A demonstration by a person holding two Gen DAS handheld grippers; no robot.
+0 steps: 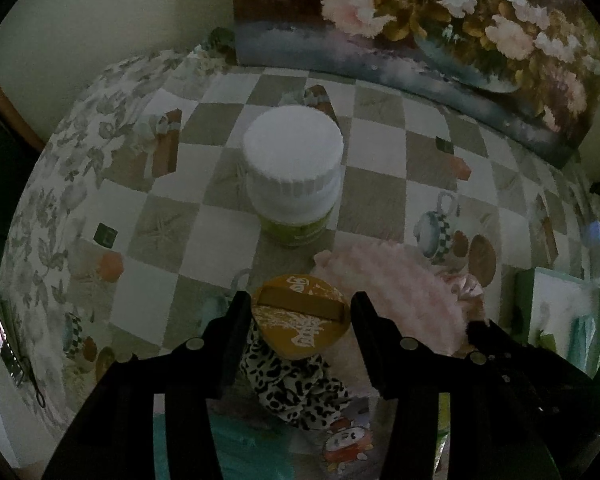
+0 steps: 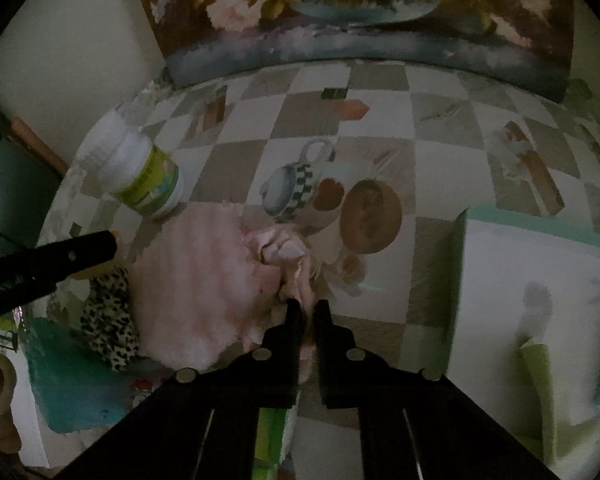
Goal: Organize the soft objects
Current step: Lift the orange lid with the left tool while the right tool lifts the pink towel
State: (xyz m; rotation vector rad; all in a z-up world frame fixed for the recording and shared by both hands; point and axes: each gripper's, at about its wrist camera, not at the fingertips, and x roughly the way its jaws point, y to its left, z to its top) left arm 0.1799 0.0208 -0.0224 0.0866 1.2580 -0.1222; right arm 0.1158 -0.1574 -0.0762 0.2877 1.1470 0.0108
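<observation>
The leopard-print fabric piece (image 1: pixel 296 392) is partly hidden under the round mustard-yellow lid (image 1: pixel 300 316) and behind the left gripper's black fingers (image 1: pixel 236 328). At the right, the white-and-mint box (image 2: pixel 540 280) is cut off by the frame edge. The teal sheet (image 2: pixel 72 384) near the left runs out of view too.

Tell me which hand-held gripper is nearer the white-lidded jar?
Left. The left hand-held gripper points straight at the white-lidded jar, holding a yellow disc. The right hand-held gripper sits farther away, shut on pink fabric.

We see the jar (image 1: pixel 294 172) standing mid-desk (image 1: pixel 380 152), the painting (image 1: pixel 420 28) behind it, the fluffy cloth (image 2: pixel 192 280) before it, the spotted cloth (image 1: pixel 296 388) left of that, the box (image 2: pixel 540 300) far right.
</observation>
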